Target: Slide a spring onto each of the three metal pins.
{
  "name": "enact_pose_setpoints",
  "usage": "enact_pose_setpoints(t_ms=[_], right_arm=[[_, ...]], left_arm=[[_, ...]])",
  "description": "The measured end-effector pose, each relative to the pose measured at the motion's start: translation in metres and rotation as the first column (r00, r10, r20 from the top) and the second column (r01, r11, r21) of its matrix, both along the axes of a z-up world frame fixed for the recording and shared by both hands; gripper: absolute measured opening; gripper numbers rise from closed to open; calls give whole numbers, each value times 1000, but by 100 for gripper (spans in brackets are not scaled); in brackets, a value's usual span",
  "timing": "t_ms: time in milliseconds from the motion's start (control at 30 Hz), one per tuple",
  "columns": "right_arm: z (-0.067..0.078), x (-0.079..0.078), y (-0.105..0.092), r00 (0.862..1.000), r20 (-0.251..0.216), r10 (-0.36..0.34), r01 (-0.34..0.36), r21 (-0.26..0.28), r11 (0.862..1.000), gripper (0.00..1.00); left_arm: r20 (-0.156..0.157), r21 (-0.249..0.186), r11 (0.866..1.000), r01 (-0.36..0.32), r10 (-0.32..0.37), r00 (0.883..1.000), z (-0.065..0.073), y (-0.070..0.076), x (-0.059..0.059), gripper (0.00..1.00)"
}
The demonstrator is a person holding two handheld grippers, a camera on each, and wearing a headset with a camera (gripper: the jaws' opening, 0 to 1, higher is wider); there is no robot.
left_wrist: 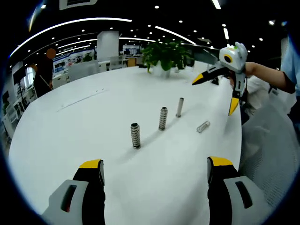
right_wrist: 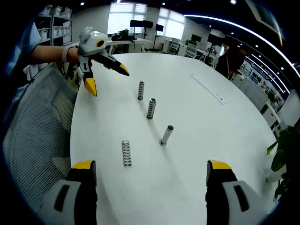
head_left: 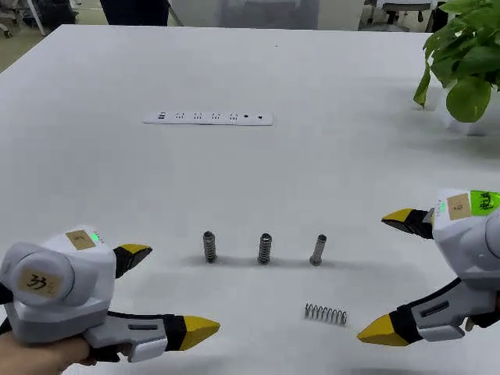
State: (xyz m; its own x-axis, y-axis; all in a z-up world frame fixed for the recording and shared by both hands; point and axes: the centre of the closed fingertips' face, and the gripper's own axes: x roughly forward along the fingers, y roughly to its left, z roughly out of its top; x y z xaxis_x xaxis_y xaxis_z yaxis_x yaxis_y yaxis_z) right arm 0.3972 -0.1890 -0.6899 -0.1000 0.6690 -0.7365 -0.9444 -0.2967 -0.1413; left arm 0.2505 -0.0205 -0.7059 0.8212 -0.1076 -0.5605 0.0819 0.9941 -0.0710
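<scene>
Loose grey coil spring (head_left: 326,314) is lying flat at lower centre, long axis running left-right, below bare upright metal pin (head_left: 318,250). Left gripper (head_left: 176,289) and right gripper (head_left: 379,276) are gaping wide, gripping nothing.

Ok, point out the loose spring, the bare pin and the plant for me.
loose spring (head_left: 326,314), head view, middle of the lying coil.
bare pin (head_left: 318,249), head view, mid-shaft of the upright pin.
plant (head_left: 469,98), head view, its large front leaf.

A white table (head_left: 328,70) bears a potted plant (head_left: 469,55) beneath ceiling strip lights (left_wrist: 75,22), with bright windows (right_wrist: 124,14) beyond.
</scene>
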Motion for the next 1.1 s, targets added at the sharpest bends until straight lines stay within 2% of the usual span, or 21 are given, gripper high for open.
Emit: enact_pose_setpoints(t_ms=[67,200,233,267,333,533,700,733,833,900,967,1000,1033,1100], right_arm=[[-2,1,-5,1000,-7,-12,12,1,1000,99],[-5,1,-13,999,-17,-35,36,6,999,99],[-5,0,-16,999,-21,-41,41,7,999,99],[-6,-1,-17,999,-23,-43,43,6,999,99],[-6,-3,-20,999,-25,-46,46,8,999,99],[-8,-5,-26,998,-36,-60,60,13,998,99],[-8,-4,-29,996,-43,-74,75,21,997,99],[-9,-4,-29,996,-45,-78,79,21,997,99],[-8,-3,-31,995,-50,-92,94,33,995,98],[-9,-3,-32,994,-50,-96,98,33,995,98],[-9,-3,-34,994,-51,-101,103,33,994,98],[-9,-3,-35,993,-52,-103,105,34,994,98],[-9,-2,-36,993,-54,-109,111,36,993,98],[-9,-2,-38,991,-56,-121,123,35,992,98]], left_arm=[[-8,3,1000,12,-12,1000,1,-2,0,93],[-5,5,998,59,-59,998,9,-18,6,92],[-16,27,997,78,-77,997,8,-21,8,92],[-16,29,996,81,-80,997,8,-24,9,93],[-13,15,996,92,-92,996,6,-30,12,92],[-39,9,989,148,-147,988,-2,-50,16,91],[-56,13,976,218,-217,975,-5,-66,25,90],[-67,16,972,235,-233,970,-6,-69,27,87],[-96,43,946,322,-317,943,-11,-85,37,84],[-125,60,931,359,-350,928,-16,-93,44,80],[-122,61,915,400,-390,913,-18,-103,53,77],[-128,66,910,409,-399,908,-19,-105,54,75],[-143,87,892,444,-430,891,-21,-108,58,72],[-152,93,879,467,-451,879,-24,-114,66,69]])
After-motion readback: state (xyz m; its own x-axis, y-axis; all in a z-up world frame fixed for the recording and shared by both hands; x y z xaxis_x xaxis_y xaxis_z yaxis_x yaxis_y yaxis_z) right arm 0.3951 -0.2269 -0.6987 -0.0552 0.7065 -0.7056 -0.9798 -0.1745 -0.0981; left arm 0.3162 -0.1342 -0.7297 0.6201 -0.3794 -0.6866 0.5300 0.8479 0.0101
